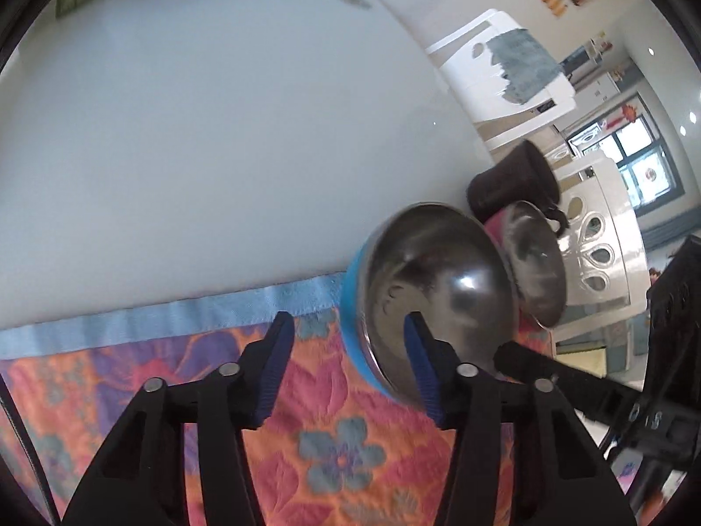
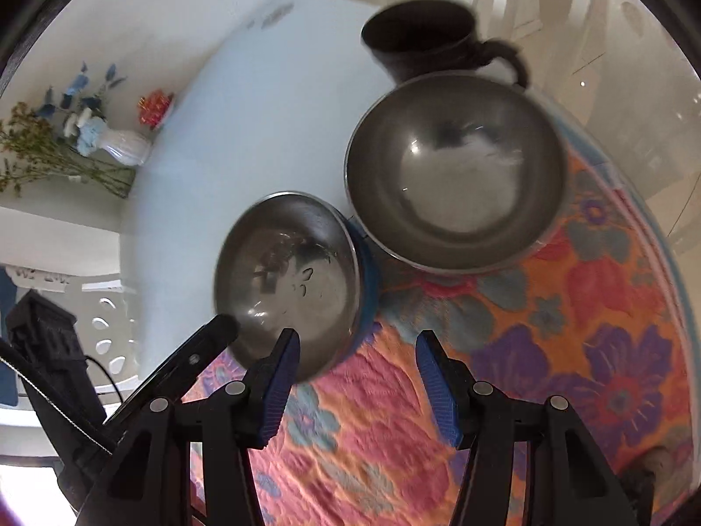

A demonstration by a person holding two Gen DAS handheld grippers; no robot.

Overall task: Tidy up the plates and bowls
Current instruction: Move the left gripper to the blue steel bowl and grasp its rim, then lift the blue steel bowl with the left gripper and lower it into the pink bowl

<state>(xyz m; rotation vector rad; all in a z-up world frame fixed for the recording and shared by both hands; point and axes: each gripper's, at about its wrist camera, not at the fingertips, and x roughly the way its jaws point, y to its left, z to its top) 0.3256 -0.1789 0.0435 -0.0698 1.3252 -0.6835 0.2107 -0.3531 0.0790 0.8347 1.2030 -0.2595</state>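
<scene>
The left gripper has its jaws spread wide with nothing between them; its right finger overlaps the rim of the blue-sided steel bowl in the left wrist view, though whether it touches cannot be told; the floral cloth lies under and between the jaws, and beyond their tips stretches the white surface.

Past the blue-sided bowl, further to the right of the left jaws, sits the pink-sided steel bowl, rim close against the first; the dark mug stands just behind it on the surface, at the cloth's far edge.

The right gripper likewise holds its jaws wide apart and empty, with only cloth between them; the blue-sided bowl lies just ahead of its left finger, which overlaps the near rim; the larger pink-sided bowl sits ahead of the right jaws, a little to the right of their gap, both bowls upright and side by side, rims nearly meeting; the mug stands beyond it; a white vase of flowers stands far off to the left; the other gripper's finger enters from the lower left, its tip beside the blue-sided bowl.
</scene>
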